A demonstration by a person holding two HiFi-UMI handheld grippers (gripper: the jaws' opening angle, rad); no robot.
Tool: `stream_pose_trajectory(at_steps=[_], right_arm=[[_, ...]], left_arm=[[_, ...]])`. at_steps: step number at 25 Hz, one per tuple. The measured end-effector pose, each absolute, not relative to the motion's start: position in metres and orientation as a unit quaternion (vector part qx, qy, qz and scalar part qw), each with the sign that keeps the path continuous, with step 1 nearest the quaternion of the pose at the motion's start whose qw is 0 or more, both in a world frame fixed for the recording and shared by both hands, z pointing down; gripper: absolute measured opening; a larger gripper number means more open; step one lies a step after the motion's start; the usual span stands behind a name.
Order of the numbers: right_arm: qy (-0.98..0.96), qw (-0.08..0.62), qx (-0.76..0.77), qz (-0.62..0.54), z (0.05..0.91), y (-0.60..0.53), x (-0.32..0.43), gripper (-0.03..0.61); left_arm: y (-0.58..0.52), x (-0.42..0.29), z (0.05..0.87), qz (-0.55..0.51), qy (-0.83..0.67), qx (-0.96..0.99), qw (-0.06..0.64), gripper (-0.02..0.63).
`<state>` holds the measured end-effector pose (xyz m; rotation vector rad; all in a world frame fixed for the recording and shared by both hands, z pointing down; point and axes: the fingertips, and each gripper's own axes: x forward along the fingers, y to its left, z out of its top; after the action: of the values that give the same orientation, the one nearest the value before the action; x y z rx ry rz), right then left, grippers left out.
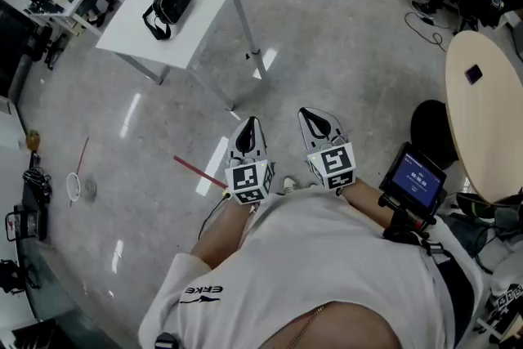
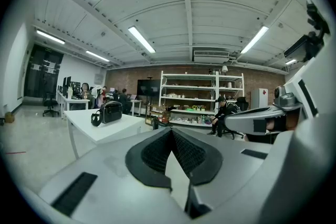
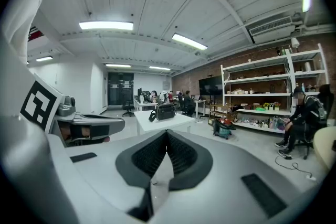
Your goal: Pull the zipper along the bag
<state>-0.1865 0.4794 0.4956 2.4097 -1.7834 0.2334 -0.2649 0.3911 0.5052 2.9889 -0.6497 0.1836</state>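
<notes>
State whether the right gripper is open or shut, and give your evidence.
The right gripper is shut: its two dark pads meet at the tips, with nothing between them.

The zipper on the bag (image 1: 170,1) is being shown too small to tell; the round table (image 1: 484,114) is being cut off at the right edge.

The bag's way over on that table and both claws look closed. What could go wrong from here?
1. The left gripper and right gripper are shut and empty, well short of the black bag. They must open before they can catch the zipper pull, which is too small to see from here.
2. The bag lies loose on the white table, near an edge. Pulled one-handed, it may slide.
</notes>
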Motion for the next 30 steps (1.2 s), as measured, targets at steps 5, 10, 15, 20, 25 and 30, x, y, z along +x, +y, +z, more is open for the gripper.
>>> stream_pose_trajectory(at_steps=[5, 10, 15, 20, 25, 30], right_arm=[[-0.589, 0.063, 0.802, 0.079, 0.494, 0.479, -0.186, 0.005], [-0.585, 0.061, 0.805, 0.080, 0.494, 0.478, -0.184, 0.005], [-0.578, 0.064, 0.809, 0.085, 0.500, 0.468, -0.189, 0.005], [-0.566, 0.064, 0.817, 0.091, 0.502, 0.466, -0.175, 0.005], [-0.562, 0.058, 0.820, 0.092, 0.508, 0.459, -0.147, 0.005], [-0.561, 0.050, 0.821, 0.092, 0.513, 0.444, -0.101, 0.005]], left_arm=[[0.389, -0.266, 0.505, 0.061, -0.212, 0.975, 0.042, 0.003], [0.387, -0.262, 0.507, 0.063, -0.204, 0.976, 0.046, 0.003], [0.373, -0.262, 0.514, 0.067, -0.192, 0.978, 0.050, 0.003], [0.368, -0.248, 0.516, 0.070, -0.181, 0.980, 0.051, 0.003], [0.363, -0.218, 0.519, 0.072, -0.173, 0.981, 0.048, 0.003], [0.352, -0.171, 0.520, 0.071, -0.165, 0.983, 0.041, 0.003]])
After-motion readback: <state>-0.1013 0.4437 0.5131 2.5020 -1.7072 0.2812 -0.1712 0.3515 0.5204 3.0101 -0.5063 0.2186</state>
